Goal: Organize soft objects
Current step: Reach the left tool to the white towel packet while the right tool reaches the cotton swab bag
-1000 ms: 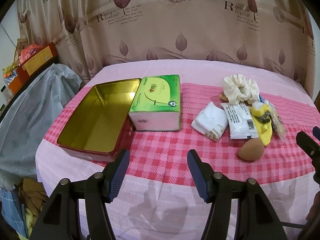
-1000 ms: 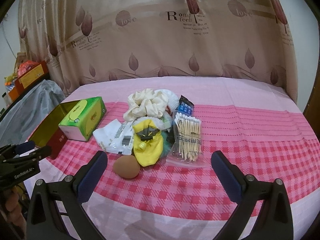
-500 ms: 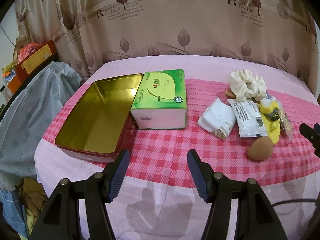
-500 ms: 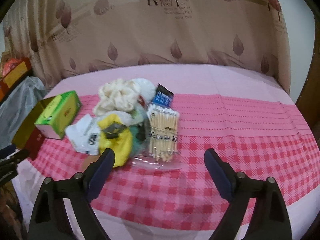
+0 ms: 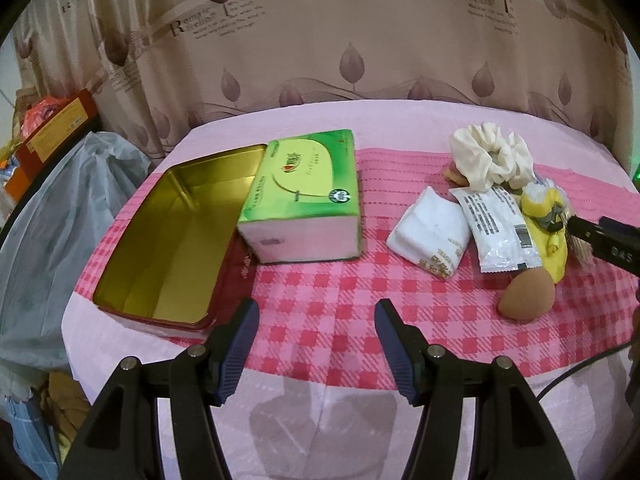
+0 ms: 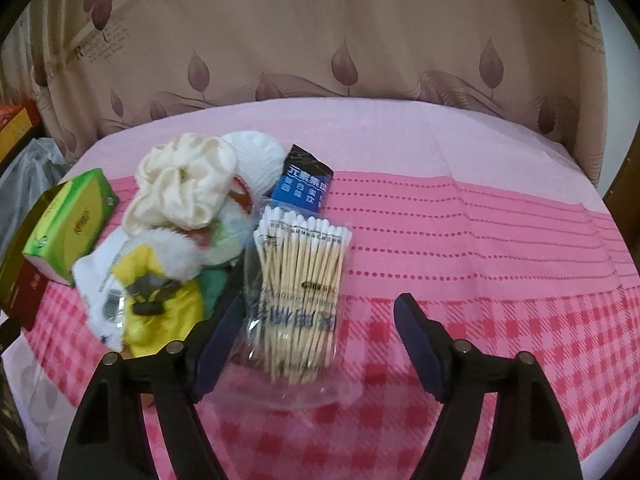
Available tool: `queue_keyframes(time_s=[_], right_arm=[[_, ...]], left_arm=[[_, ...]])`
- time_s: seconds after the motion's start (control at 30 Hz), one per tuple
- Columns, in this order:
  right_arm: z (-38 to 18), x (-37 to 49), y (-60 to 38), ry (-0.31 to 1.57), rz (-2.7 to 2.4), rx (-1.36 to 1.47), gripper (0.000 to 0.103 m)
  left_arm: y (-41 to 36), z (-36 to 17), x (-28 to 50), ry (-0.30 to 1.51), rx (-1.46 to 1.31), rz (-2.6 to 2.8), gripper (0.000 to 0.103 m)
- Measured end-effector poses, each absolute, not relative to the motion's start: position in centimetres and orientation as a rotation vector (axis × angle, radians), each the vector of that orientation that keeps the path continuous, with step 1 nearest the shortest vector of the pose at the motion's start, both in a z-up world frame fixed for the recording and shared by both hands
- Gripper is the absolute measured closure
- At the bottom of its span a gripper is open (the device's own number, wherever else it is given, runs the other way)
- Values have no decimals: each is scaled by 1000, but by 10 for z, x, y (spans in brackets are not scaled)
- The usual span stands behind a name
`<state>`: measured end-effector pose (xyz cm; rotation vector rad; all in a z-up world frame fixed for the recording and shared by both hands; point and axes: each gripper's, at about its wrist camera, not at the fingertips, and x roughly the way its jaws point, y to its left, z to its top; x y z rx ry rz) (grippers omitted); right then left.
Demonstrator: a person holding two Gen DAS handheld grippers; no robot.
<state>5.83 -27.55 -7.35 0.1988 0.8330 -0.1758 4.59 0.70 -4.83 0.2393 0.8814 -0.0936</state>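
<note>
Your right tool (image 6: 316, 320) is closing around the bag of cotton swabs (image 6: 300, 280) (pads not yet touching) on the checked tabletop (image 6: 500, 320); your left tool (image 5: 316, 320) stands open beside the open tin (image 5: 168, 240).

Both wrist cameras looked steeply down across the checked tablecloth (image 5: 320, 300) toward the curtain (image 5: 320, 60). The left view sat farther back, facing the gold tin (image 5: 168, 240). The right hung close over the cotton swabs (image 6: 300, 280); both shared the tissue box (image 5: 304, 196) and cream scrunchie (image 6: 180, 188).

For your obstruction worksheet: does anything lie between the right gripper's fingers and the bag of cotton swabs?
Nothing visible does. The right gripper is closing with the bag of cotton swabs already between its fingers, pads not yet pressing it.
</note>
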Motion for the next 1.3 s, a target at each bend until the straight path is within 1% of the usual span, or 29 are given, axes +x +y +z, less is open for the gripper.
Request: queue_keyframes(time_s=[0.2, 0.47, 0.5, 0.57, 0.9, 1.03, 1.3], right_arm=[[-88, 67, -287, 865, -198, 198, 39], [-99, 63, -299, 880, -240, 179, 42], [-99, 62, -301, 877, -246, 184, 45], [-99, 61, -303, 877, -267, 174, 48], [-101, 58, -304, 869, -272, 184, 49], [-101, 58, -305, 869, -272, 184, 48], [-100, 59, -304, 869, -271, 184, 46]], left_arm=[[-2, -50, 54, 878, 259, -127, 42], [-17, -48, 71, 868, 252, -213, 42], [-20, -48, 73, 870, 250, -231, 42], [-24, -49, 79, 884, 249, -268, 42], [-49, -69, 112, 983, 311, -427, 42], [-61, -79, 120, 999, 360, -478, 42], [-74, -96, 140, 1046, 369, -495, 41]])
